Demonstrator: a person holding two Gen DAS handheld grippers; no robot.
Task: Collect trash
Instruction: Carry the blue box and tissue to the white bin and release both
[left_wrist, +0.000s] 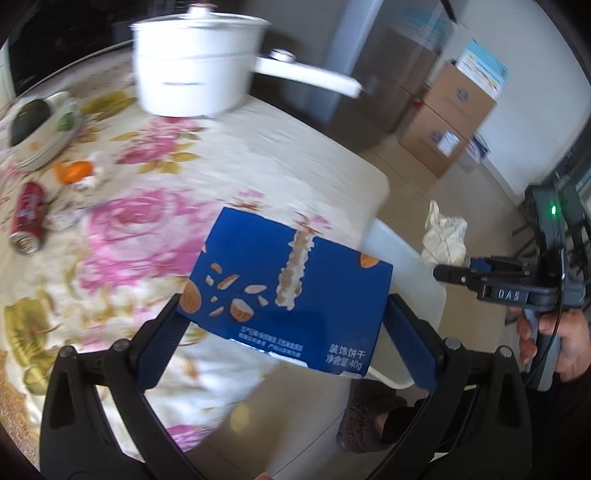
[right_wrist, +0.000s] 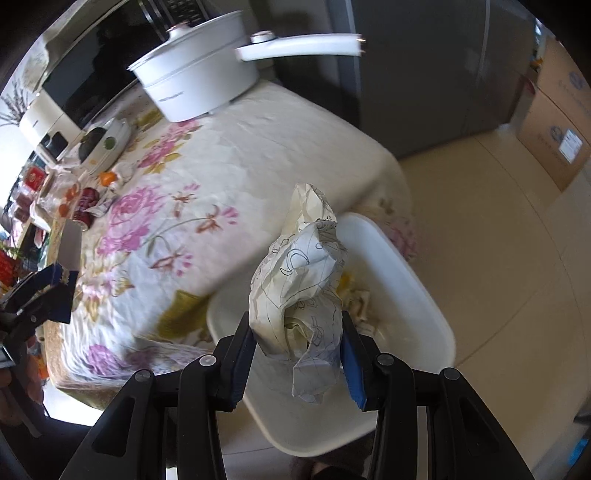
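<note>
In the left wrist view, the left tongs (left_wrist: 284, 325) pinch a blue biscuit box (left_wrist: 288, 284) by its two side edges, holding it in the air over the tabletop's (left_wrist: 295, 155) near corner, partly out past the edge toward the white bin (left_wrist: 406, 273) on the floor. The right tongs (left_wrist: 448, 275) show at the right, pressed onto a crumpled paper (left_wrist: 445, 236) held over the bin. Still on the tabletop near its far left side lie a red can (left_wrist: 27, 218), orange peel (left_wrist: 75, 171) and small scraps beside it; I judge these are what remains to collect. A white pot (left_wrist: 195, 66) stands at the far edge, well away from the route to the bin.

In the right wrist view, the right tongs (right_wrist: 297, 345) pinch the crumpled paper (right_wrist: 303, 288) directly above the white bin (right_wrist: 417, 280), which sits just off the tabletop's (right_wrist: 258, 147) near corner and already holds some scraps. The left tongs (right_wrist: 55, 280) appear at the left edge with the box's blue corner. The floor (right_wrist: 498, 229) beyond the bin is bare, so both drops look unobstructed; the tabletop corner beside the bin is the only edge to clear.
</note>
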